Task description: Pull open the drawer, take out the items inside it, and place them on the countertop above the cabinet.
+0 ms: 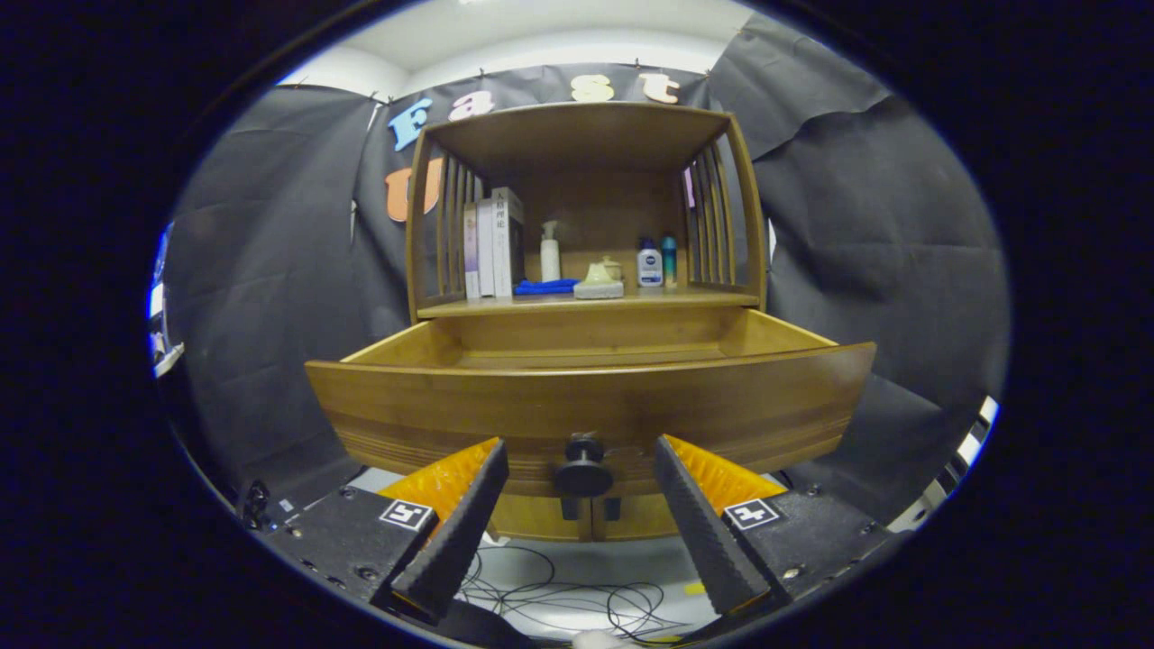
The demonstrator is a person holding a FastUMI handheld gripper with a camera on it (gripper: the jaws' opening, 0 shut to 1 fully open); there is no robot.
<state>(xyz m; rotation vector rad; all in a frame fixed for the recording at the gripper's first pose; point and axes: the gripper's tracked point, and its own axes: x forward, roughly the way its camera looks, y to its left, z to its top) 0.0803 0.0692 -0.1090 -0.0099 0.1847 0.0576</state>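
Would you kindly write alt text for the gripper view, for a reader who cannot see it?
A wooden cabinet's drawer stands pulled open, its dark knob between the open tongs, which touch nothing. On the countertop above stand books, bottles and a blue cloth.

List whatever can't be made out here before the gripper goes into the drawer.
- Drawer floor, gripper view: hidden behind its own tall front, so any items inside can't be seen.
- Knob: sits between the open gripper fingers; touching or not can't be told.
- Small things on the countertop beside the books, such as the bottles: too small to identify exactly.
- Lower cabinet: cut off behind the fingers.
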